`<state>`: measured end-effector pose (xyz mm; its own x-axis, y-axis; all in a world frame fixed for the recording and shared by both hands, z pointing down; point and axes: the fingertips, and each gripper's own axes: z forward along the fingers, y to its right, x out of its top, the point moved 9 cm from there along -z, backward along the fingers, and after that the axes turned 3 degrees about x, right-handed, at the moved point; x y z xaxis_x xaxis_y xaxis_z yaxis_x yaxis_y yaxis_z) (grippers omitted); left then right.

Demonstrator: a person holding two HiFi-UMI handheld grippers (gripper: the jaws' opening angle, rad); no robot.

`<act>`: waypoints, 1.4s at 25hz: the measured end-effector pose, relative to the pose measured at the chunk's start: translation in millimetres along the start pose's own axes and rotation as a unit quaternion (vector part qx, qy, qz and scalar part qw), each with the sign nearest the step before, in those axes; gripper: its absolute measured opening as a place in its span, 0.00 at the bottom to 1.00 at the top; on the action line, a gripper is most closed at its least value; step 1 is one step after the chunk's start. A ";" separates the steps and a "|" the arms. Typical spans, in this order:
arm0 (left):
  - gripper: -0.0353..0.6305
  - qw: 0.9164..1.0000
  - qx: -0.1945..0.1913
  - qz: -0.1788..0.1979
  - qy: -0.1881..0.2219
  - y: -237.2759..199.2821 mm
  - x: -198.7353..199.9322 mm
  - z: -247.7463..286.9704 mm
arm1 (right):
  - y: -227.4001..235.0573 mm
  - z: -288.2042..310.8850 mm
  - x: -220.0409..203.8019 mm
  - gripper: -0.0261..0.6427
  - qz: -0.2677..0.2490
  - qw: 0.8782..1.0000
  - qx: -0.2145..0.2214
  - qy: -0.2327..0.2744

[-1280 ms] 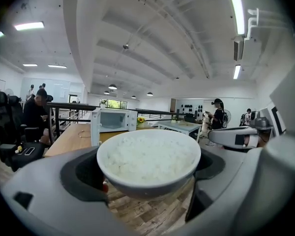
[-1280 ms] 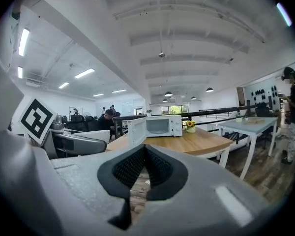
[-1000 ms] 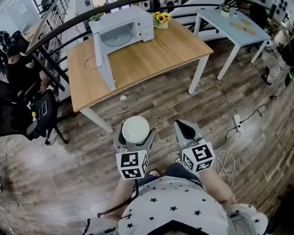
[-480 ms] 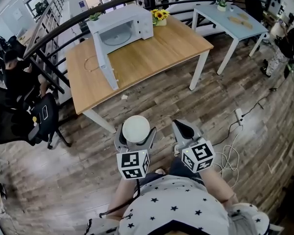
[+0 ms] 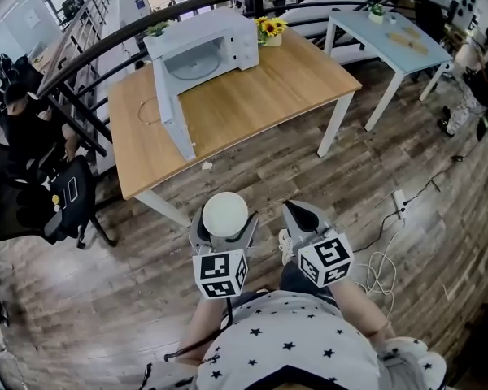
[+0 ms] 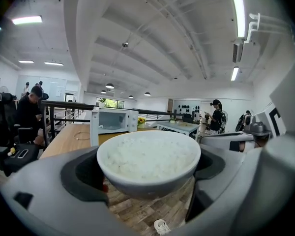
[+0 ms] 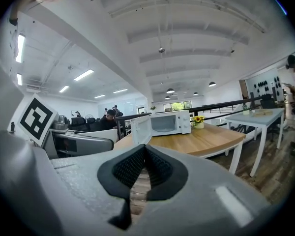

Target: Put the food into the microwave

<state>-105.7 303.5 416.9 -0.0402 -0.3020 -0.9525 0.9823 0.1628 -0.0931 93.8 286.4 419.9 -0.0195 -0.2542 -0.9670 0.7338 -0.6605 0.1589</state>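
Gripping a white bowl (image 6: pixel 148 178) by its left and right sides, left gripper (image 5: pixel 225 223) has its jaws spread wide, dark pads against the bowl wall. Right gripper (image 7: pixel 144 165) is closed, ribbed pads meeting at the tips, nothing between them. Both are held side by side over the plank floor (image 5: pixel 252 177), near the person's body, well apart from the microwave (image 5: pixel 205 49).

Head view shows the bowl only as a plain white disc from above. Left gripper view shows what is inside: white rice (image 6: pixel 150 155) filling it to about the rim, bowl sitting level. Head view alone shows the microwave door (image 5: pixel 169 110) swung fully open toward the near side, the round turntable inside, and a power strip (image 5: pixel 397 201) on the floor at right.

Microwave sits at the far edge of a wooden table (image 5: pixel 260 96), sunflowers (image 5: pixel 269 29) just right of it. Right gripper view has the open microwave straight ahead beyond the closed jaws.
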 end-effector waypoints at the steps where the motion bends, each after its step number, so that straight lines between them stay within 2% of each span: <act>1: 0.81 1.000 0.002 0.000 0.001 1.2 1.5 8.8 | 7.8 5.7 2.0 0.05 -0.003 1.000 0.004 0.000; 7: 0.81 1.000 0.014 -0.006 0.014 2.7 10.1 57.5 | 52.7 37.5 11.4 0.05 -0.018 1.000 0.020 0.004; 21: 0.81 0.998 0.056 -0.020 0.021 5.9 71.9 184.9 | 174.6 126.3 73.9 0.05 -0.029 0.998 0.057 -0.002; 35: 0.81 0.994 0.104 -0.037 0.027 2.4 97.0 282.0 | 258.8 206.7 95.6 0.05 -0.043 0.993 0.106 -0.013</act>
<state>-55.6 9.6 406.1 -0.1175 -0.2537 -0.9601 0.9927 -0.0572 -0.1064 141.5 -54.9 409.8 -0.0956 -0.2057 -0.9739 0.5695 -0.8137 0.1160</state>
